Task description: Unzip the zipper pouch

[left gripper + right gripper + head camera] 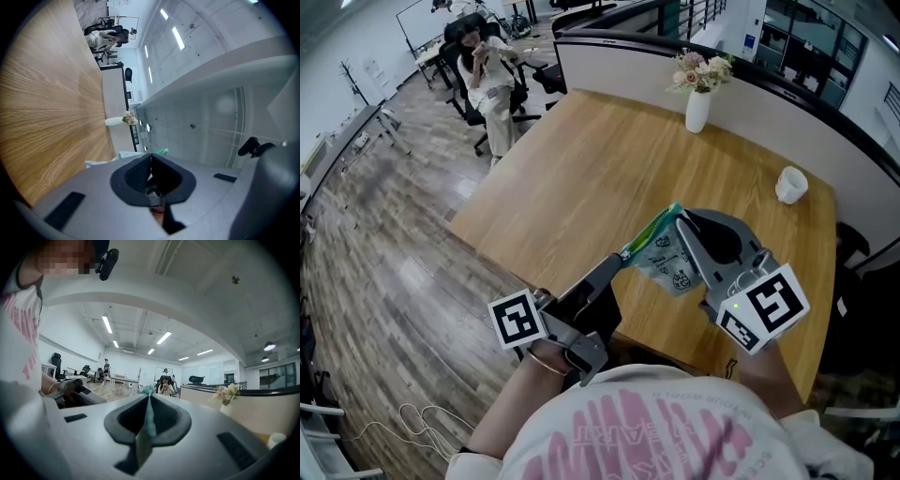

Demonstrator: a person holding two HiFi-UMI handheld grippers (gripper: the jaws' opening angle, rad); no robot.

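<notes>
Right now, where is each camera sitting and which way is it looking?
Head view: on the person's head, looking steeply down at the table; shows shirt, forearm, left claw and right claw pinching the pouch.
Left gripper view: on the left claw, turned sideways, looking along shut jaws across the table to the vase; only claw shows.
Right gripper view: on the right claw, looking level across the office; shows shirt, wrist, left claw.
Shared: all three see the vase.

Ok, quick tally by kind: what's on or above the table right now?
zipper pouch: 1
grippers: 2, left gripper and right gripper, each shut on the zipper pouch
vase of flowers: 1
cup: 1
Total: 5
</notes>
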